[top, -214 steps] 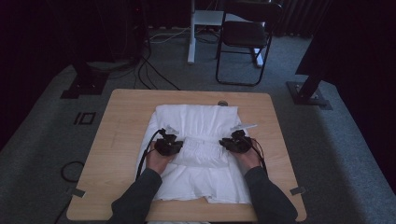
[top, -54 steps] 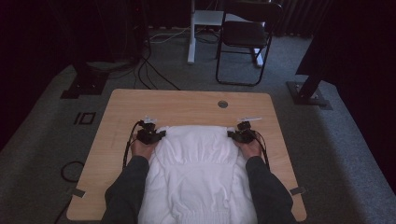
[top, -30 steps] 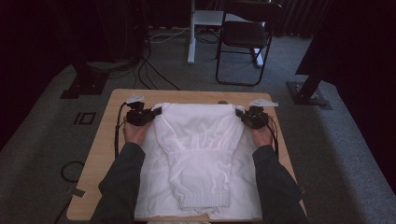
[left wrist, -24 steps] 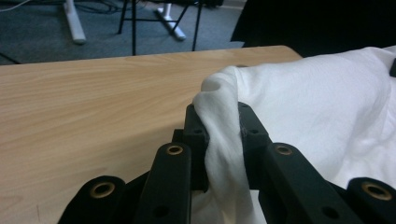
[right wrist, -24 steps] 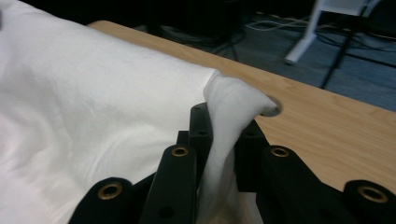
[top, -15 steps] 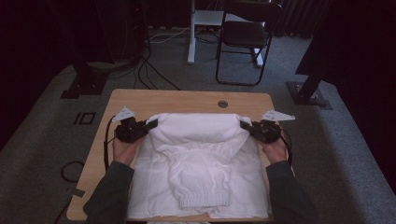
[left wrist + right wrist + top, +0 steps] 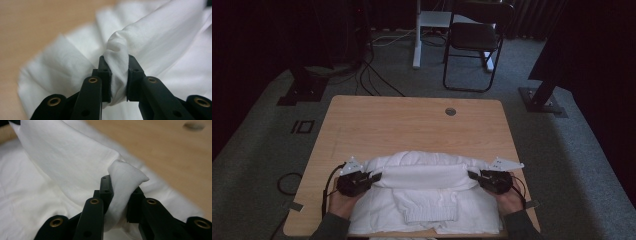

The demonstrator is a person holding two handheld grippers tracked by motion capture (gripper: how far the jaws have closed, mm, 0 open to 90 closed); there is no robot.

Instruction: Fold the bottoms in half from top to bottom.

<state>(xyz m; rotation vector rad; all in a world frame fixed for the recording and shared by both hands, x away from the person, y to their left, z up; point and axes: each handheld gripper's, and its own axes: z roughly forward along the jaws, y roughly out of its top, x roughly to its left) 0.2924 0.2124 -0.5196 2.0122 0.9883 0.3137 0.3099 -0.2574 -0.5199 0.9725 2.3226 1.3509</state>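
Both hand-held grippers are clenched on the white cotton garment. With my left hand-held gripper I pinch a bunched fold of cloth at its left end, and with my right hand-held gripper I pinch a fold at its right end. Between them the fabric makes a thick folded band. The garment lies on the near half of the light wooden tabletop, close to my forearms.
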